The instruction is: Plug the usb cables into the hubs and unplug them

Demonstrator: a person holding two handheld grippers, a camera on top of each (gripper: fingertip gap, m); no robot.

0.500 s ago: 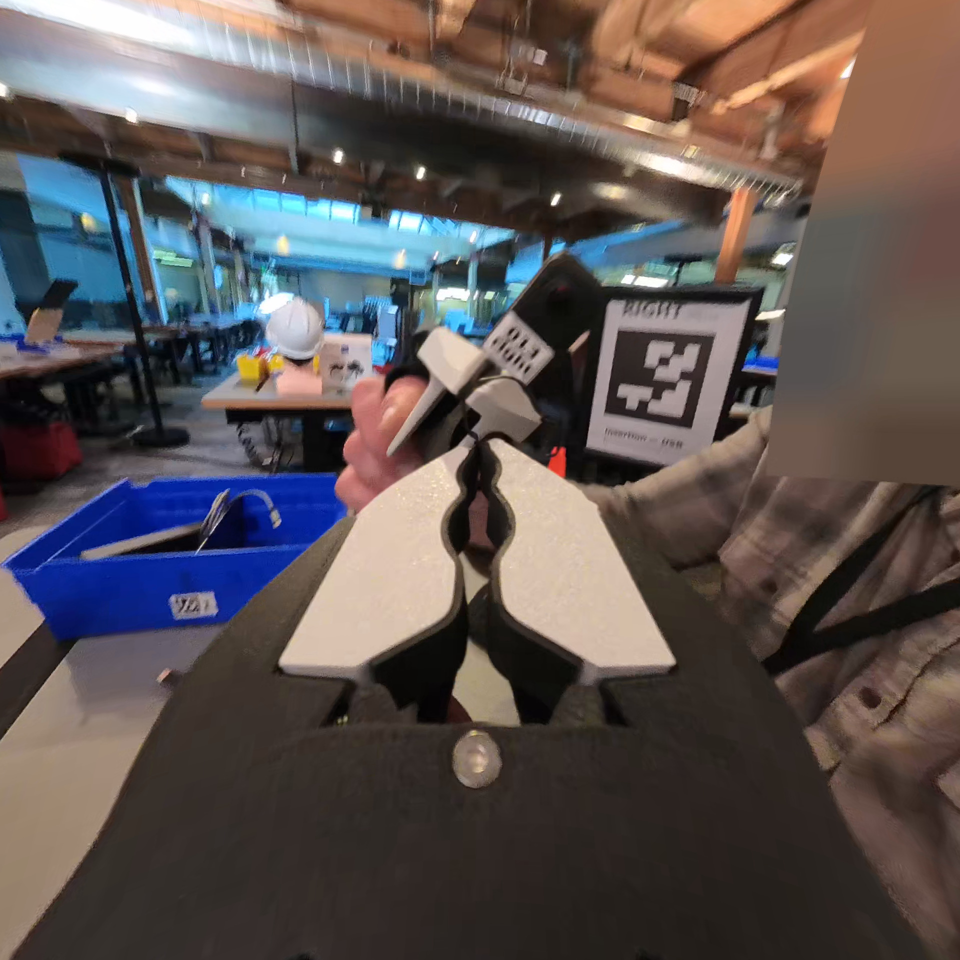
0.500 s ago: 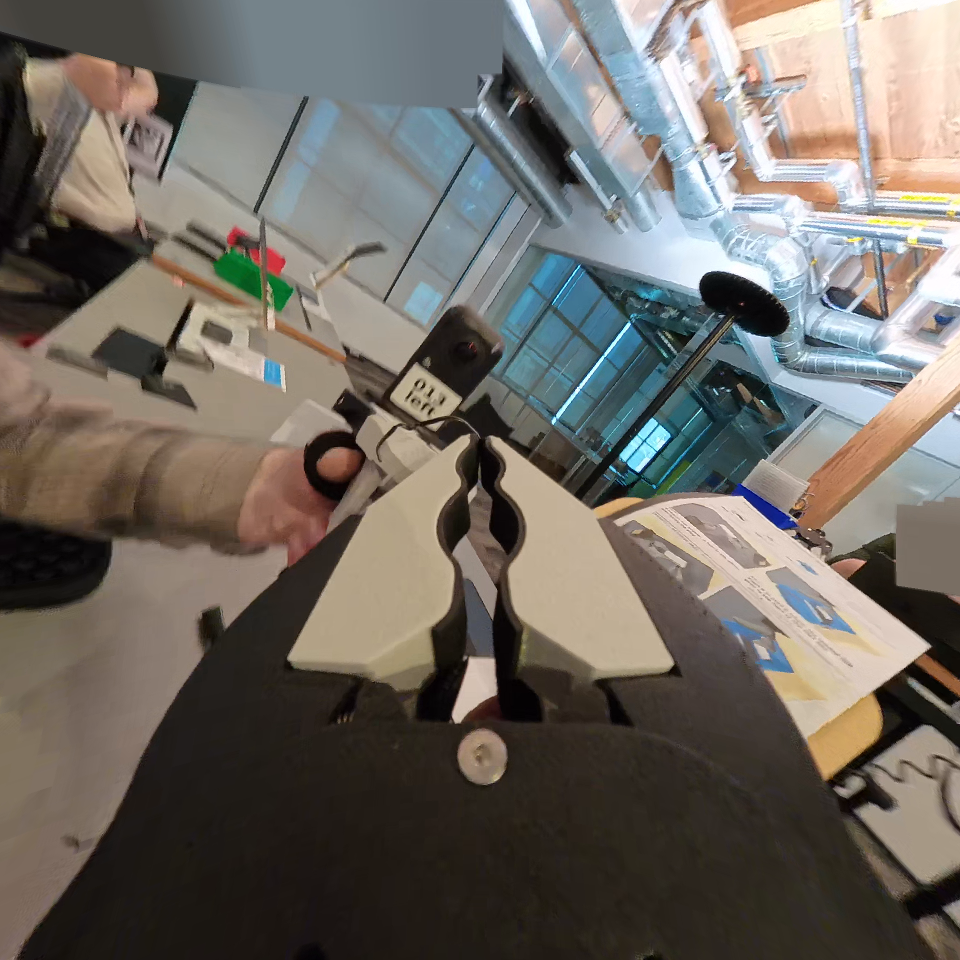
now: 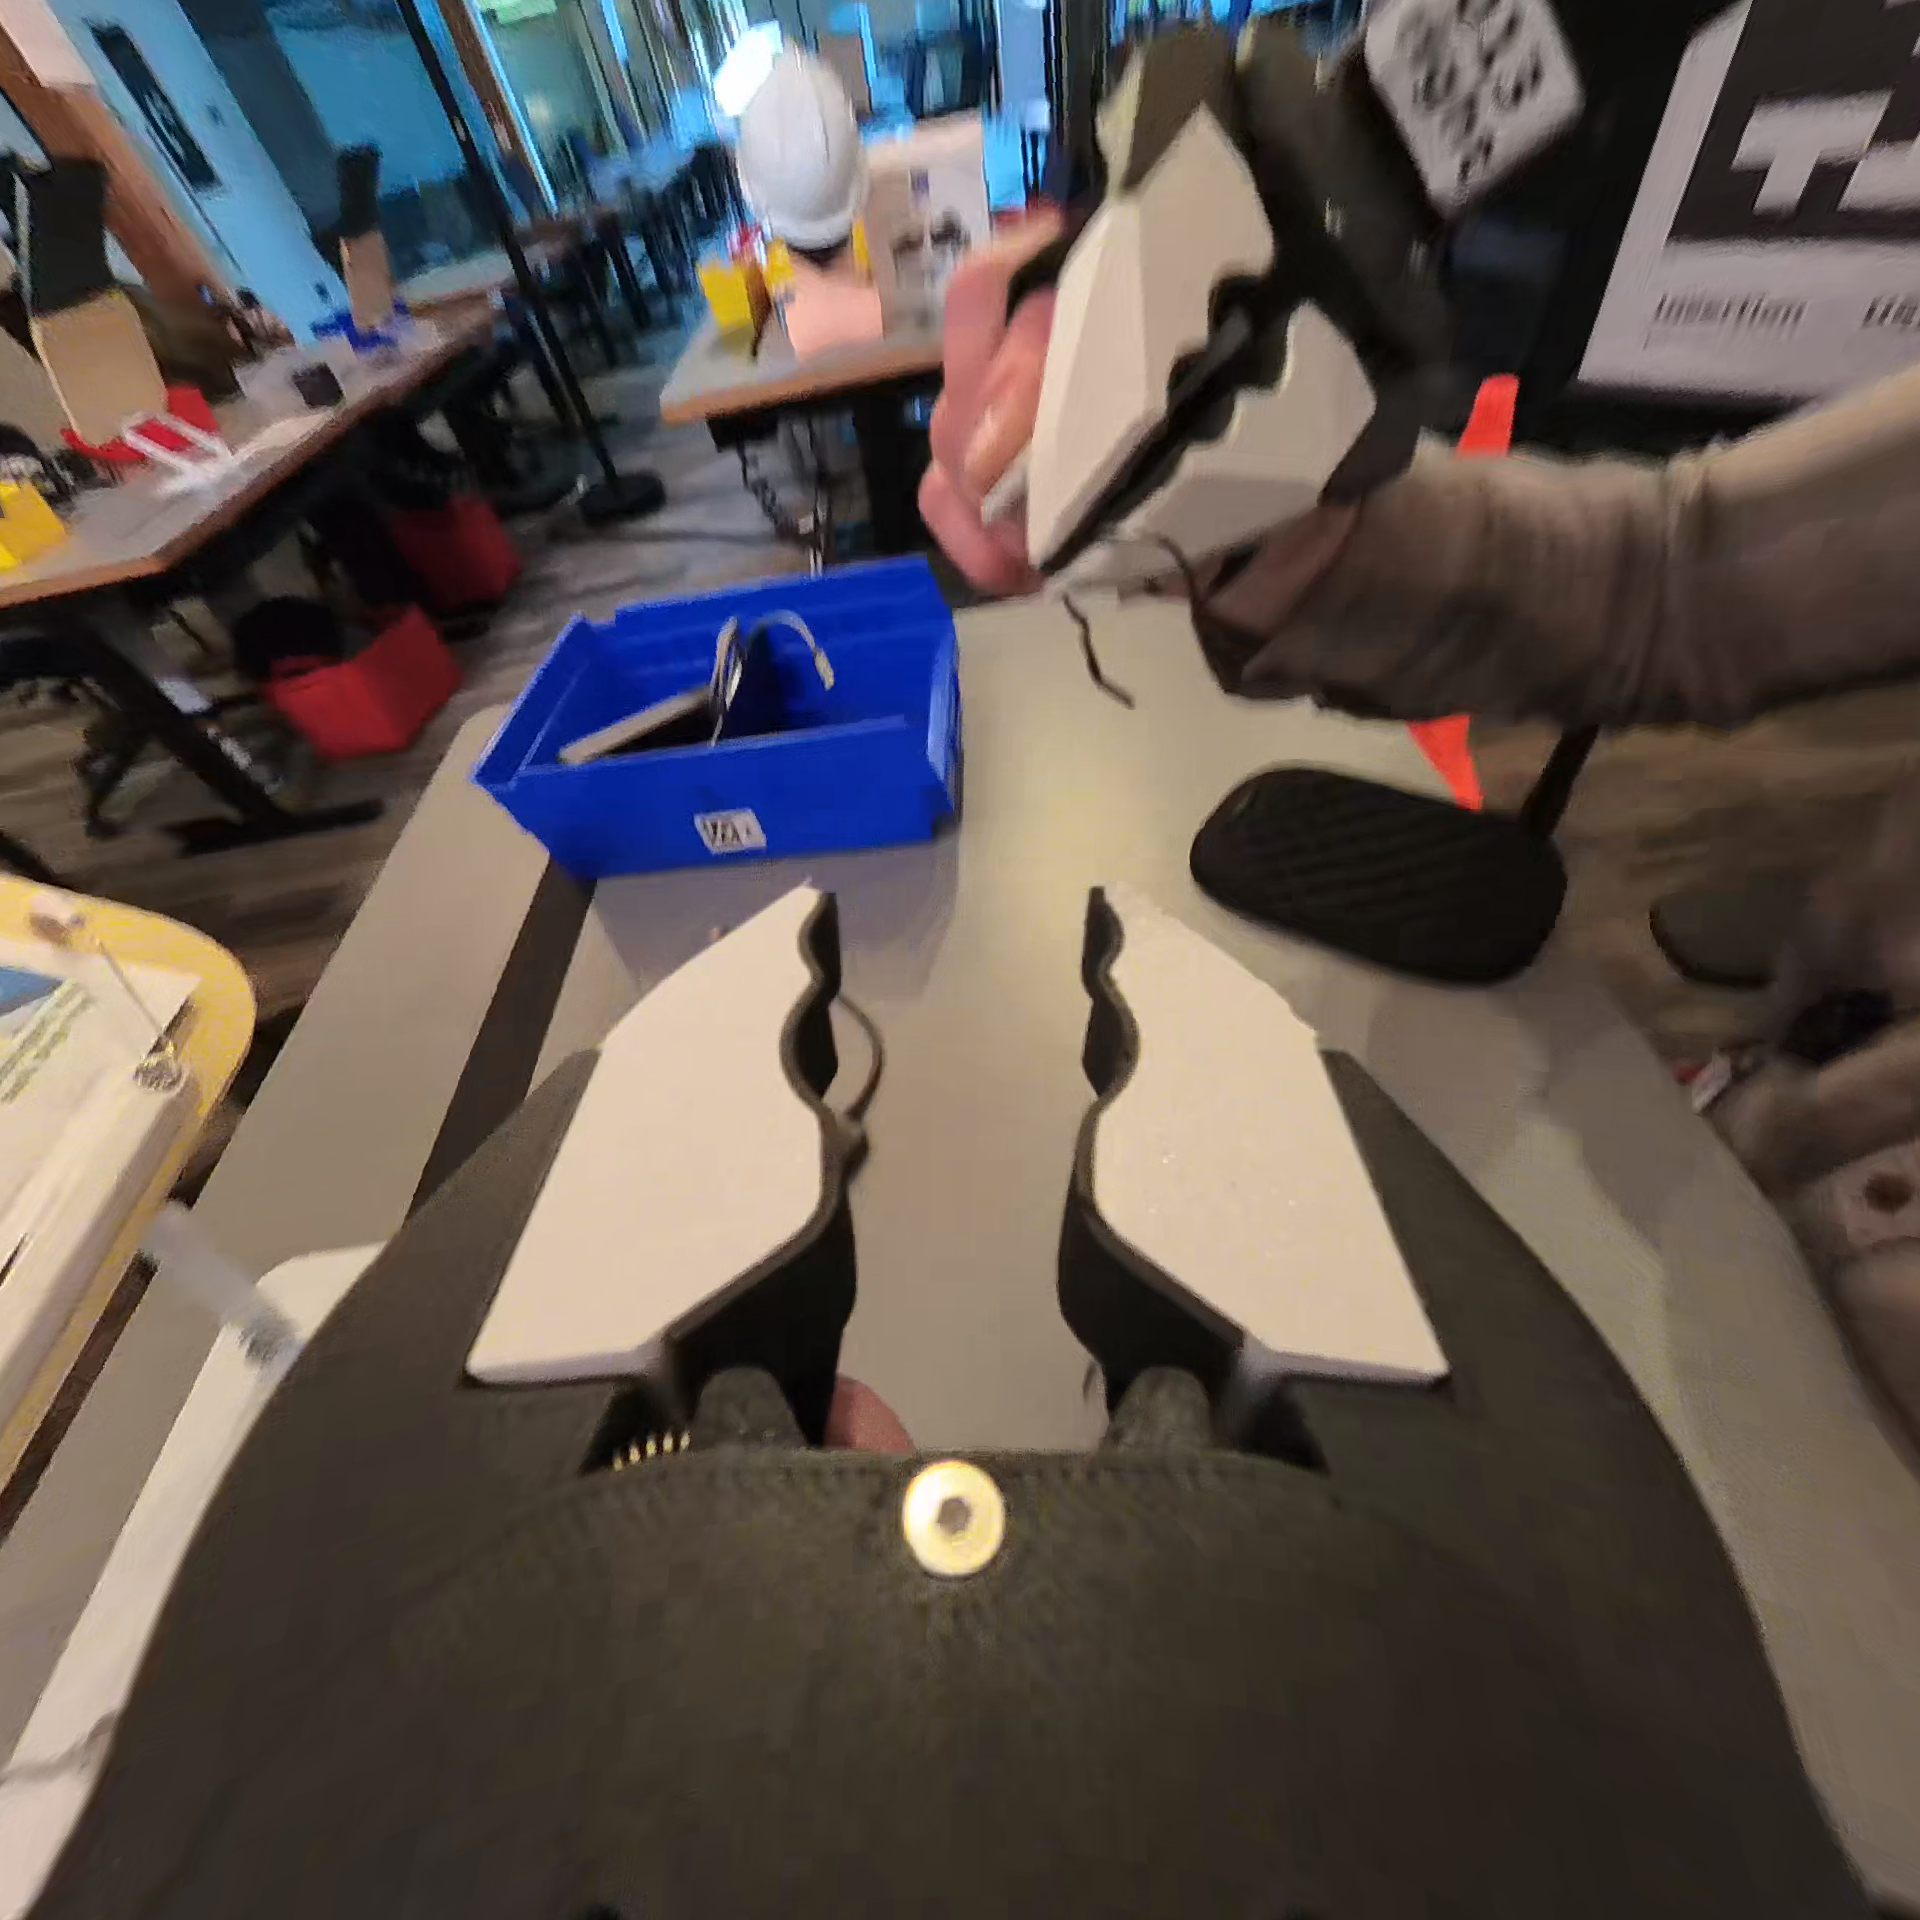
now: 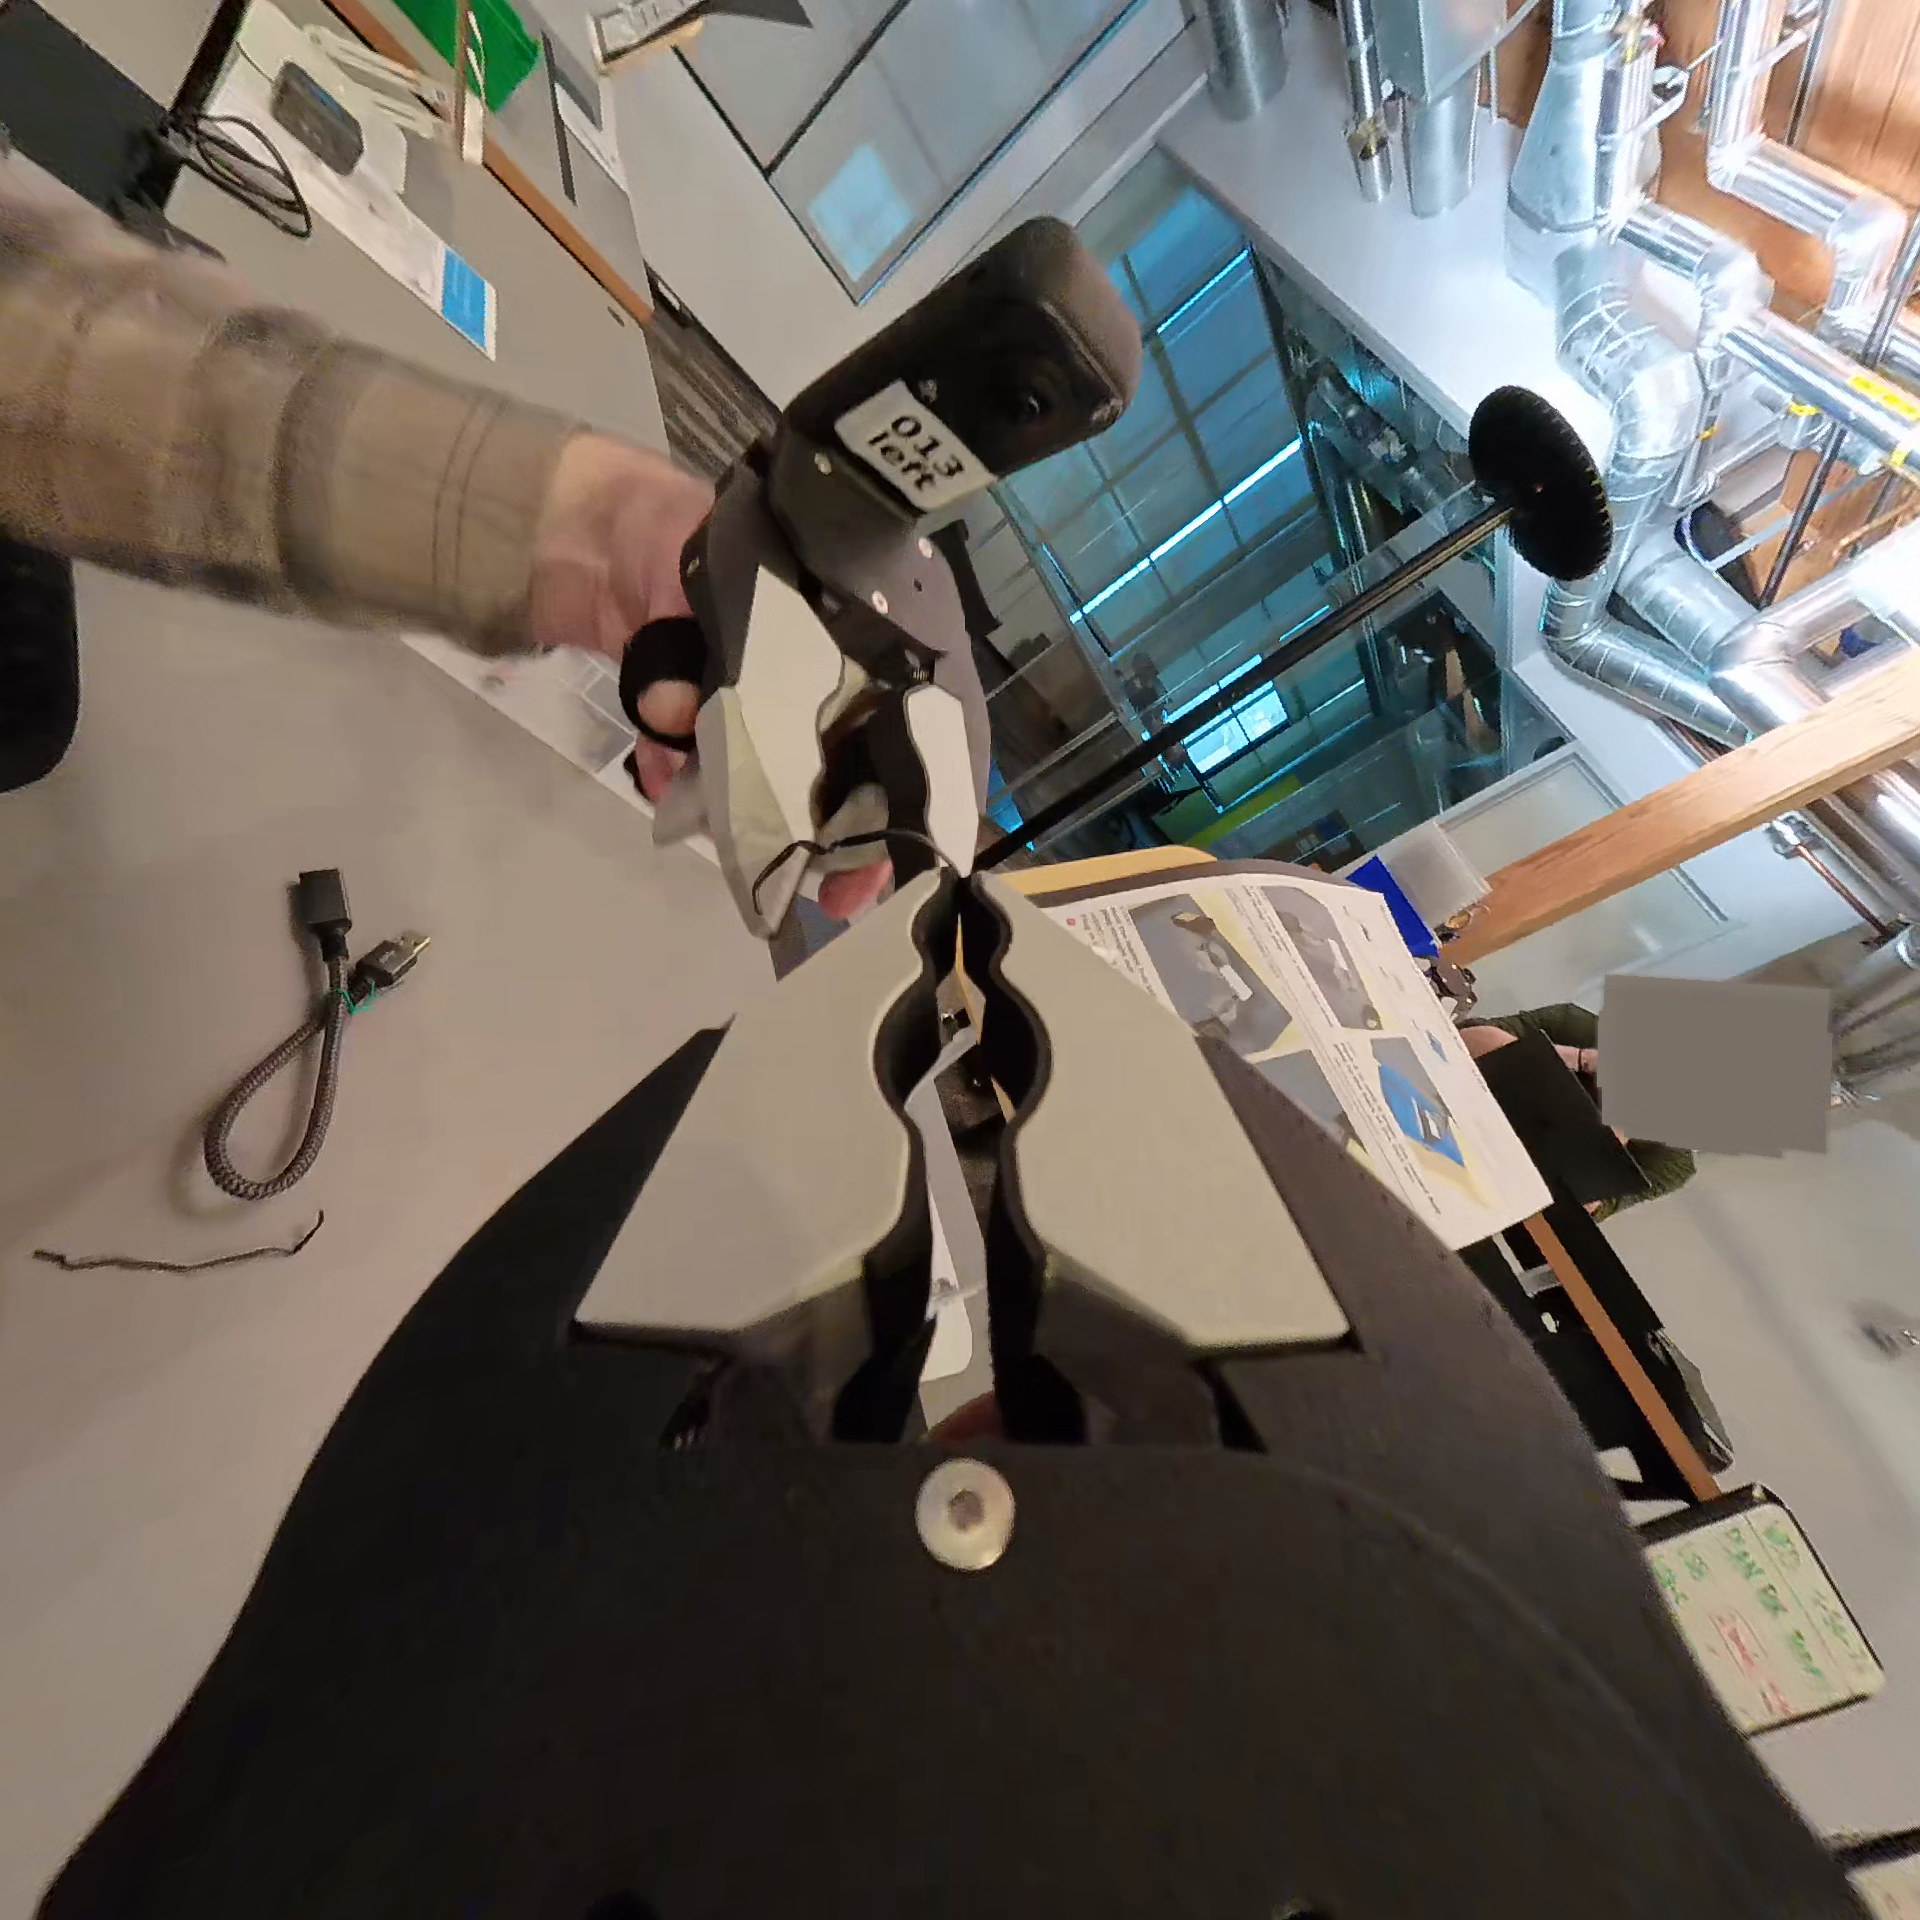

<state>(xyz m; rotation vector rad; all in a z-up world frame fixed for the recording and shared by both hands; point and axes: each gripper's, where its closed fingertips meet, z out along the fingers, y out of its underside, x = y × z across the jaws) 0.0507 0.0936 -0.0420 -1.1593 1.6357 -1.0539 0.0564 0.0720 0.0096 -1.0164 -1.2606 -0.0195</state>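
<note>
My left gripper [image 3: 956,914] is open and empty, pointing down over the grey table [image 3: 1018,727]. A bit of dark cable [image 3: 868,1049] shows beside its left finger. My right gripper [image 4: 961,883] is shut, with nothing seen between its fingers, and is held up in the air. It also shows in the left wrist view [image 3: 1195,416], above the table's far edge. The left gripper shows in the right wrist view [image 4: 847,831], just beyond my right fingertips. A short braided USB cable [image 4: 301,1039] lies looped on the table [image 4: 468,1039]. No hub is clearly visible.
A blue bin [image 3: 727,790] stands at the table's far edge, holding a flat grey piece and a short cable. A black oval pad [image 3: 1371,873] sits to its right. A round yellow-edged table with printed sheets [image 4: 1299,1039] stands beside. A loose thread [image 4: 177,1259] lies on the table. One gripper's finger ends stand about 6 centimeters off the other's.
My left gripper has opened and tipped down toward the table. My right gripper stays shut and now sits higher and nearer in the left wrist view.
</note>
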